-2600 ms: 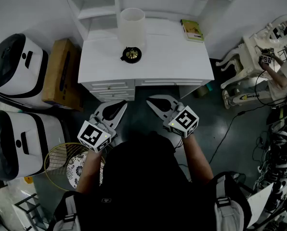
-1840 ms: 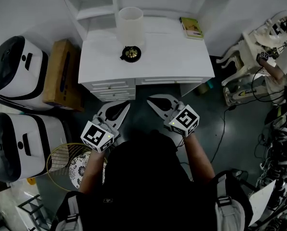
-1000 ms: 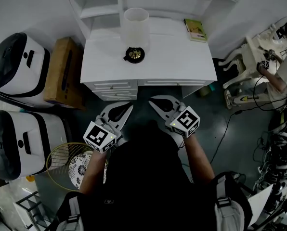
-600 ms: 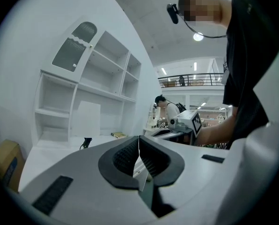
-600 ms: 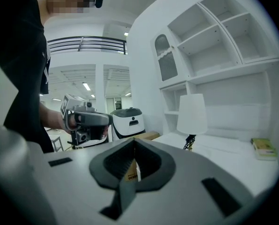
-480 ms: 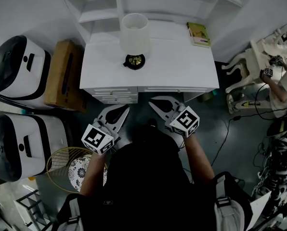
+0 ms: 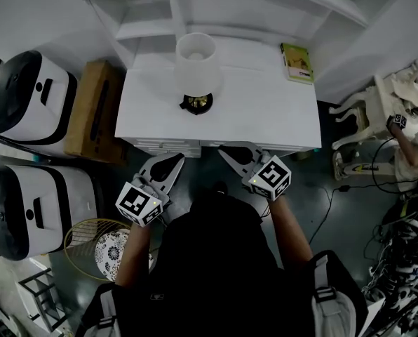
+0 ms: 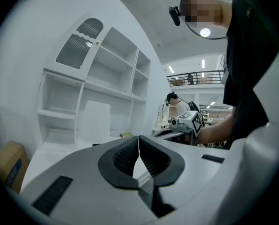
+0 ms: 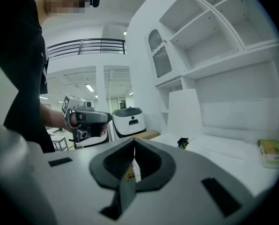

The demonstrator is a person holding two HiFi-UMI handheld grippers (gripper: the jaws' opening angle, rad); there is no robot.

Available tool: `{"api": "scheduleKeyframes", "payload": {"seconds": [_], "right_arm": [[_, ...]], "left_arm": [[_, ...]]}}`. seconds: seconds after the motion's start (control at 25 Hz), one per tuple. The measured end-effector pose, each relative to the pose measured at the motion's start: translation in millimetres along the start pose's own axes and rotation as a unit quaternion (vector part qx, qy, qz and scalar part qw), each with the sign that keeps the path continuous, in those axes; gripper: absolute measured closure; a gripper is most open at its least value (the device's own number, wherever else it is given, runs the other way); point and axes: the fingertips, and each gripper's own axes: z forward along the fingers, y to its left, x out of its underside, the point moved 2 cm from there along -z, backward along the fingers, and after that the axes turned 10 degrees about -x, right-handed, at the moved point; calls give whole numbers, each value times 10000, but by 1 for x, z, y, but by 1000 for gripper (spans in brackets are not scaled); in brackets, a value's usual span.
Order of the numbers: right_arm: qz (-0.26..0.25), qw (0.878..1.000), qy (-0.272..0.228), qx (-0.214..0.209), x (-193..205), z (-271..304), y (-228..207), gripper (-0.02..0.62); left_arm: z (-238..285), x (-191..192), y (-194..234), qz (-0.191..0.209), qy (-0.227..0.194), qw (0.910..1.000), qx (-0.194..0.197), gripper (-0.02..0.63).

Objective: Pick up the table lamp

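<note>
The table lamp [image 7: 197, 67] has a white cylindrical shade and a dark round base with brass. It stands upright on the white desk [image 7: 265, 111], left of the middle. The shade also shows in the left gripper view [image 8: 94, 122] and the right gripper view [image 9: 185, 112]. My left gripper [image 7: 172, 159] is shut and empty, just short of the desk's front edge. My right gripper [image 7: 228, 150] is likewise shut and empty at that front edge, to the right of the left one. Both are well short of the lamp.
A green book [image 7: 297, 53] lies at the desk's back right. White shelves [image 7: 195, 5] rise behind the desk. A cardboard box [image 7: 90, 111] and two white machines [image 7: 27, 104] stand to the left. A wire basket [image 7: 97, 241] sits on the floor. A white chair [image 7: 377, 111] and cables are on the right.
The desk and lamp have come closer and lower in the head view. Both grippers have moved forward to the desk's front edge, still shut.
</note>
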Motion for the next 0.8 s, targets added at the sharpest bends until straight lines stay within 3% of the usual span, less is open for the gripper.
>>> {"api": "scheduleKeyframes", "payload": {"seconds": [0.8], "right_arm": [[-83,9989,265,-385,5,-2,-68,586]], "left_arm": [[37,8,41,33,82,9973,-735,594]]}}
